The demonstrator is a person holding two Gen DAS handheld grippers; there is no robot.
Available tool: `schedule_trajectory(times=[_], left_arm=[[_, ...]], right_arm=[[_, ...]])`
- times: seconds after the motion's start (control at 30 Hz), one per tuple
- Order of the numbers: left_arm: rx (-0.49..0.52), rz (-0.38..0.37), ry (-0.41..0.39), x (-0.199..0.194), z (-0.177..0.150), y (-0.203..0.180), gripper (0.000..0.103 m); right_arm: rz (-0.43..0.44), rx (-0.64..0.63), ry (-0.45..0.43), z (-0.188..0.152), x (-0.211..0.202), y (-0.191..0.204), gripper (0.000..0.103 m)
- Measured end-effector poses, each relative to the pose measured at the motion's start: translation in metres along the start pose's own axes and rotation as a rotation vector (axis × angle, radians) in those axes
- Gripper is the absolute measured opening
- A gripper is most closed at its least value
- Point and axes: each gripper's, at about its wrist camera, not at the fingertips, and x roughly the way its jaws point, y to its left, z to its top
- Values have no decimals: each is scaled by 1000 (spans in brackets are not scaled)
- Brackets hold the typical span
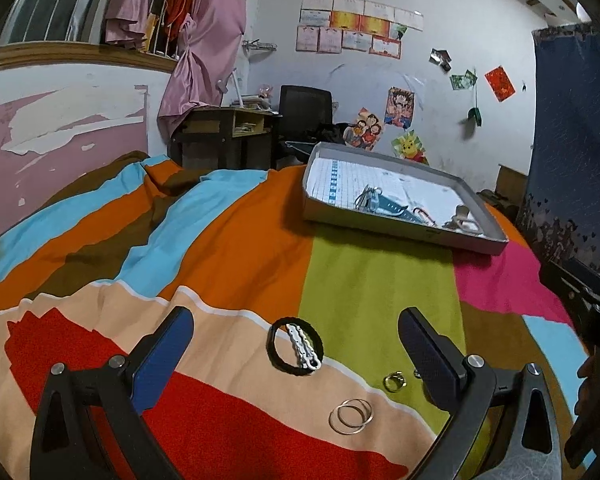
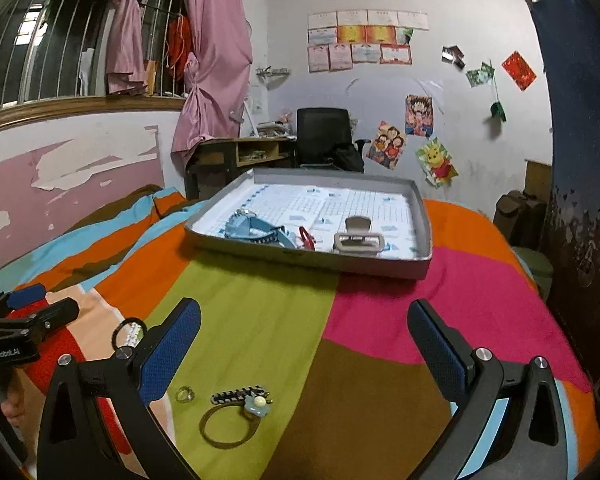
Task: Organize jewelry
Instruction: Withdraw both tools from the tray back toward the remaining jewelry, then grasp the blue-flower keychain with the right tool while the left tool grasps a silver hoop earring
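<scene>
Both tongs are released and empty: left tongs point(image 1: 296, 344) flank a black hair tie point(image 1: 295, 348) with white clip point(image 1: 304, 348) on the bed point(image 1: 220, 232); right tongs point(image 2: 304, 344) hover above it. Tray point(image 2: 312, 258) beyond holds a grey claw clip point(image 2: 358, 238).

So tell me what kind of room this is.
Most likely a lived-in bedroom: a striped bedspread serves as the work surface, a desk and office chair stand behind it, and cartoon posters hang on the wall.
</scene>
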Motion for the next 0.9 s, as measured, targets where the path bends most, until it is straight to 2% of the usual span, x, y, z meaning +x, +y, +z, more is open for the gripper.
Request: schedule_trajectory(times=[0.13,0.27,0.47,0.53,0.57,0.63,0.73,0.9], left_arm=[[9,1,51,15,-6,2,103],[36,-42,140,28,-16,4,103],[114,-107,270,40,-37,-4,103],[129,-125,295,41,-41,-7,101],[134,-135,302,42,-42,-8,96],[145,-161,327,43,-45,-12,84],[146,-196,380,50,-47,-16,69],[111,-231,470,62,-53,-19,56]], right_arm=[[29,14,64,-12,30,-4,102],[80,26,165,-32,52,-9,102],[161,23,265,-54,66,-7,101],[184,16,280,-57,68,-4,96],[195,12,293,-59,70,-2,93],[209,9,316,-62,74,1,77],[231,2,361,-69,79,6,72],[266,-20,412,-78,83,17,64]])
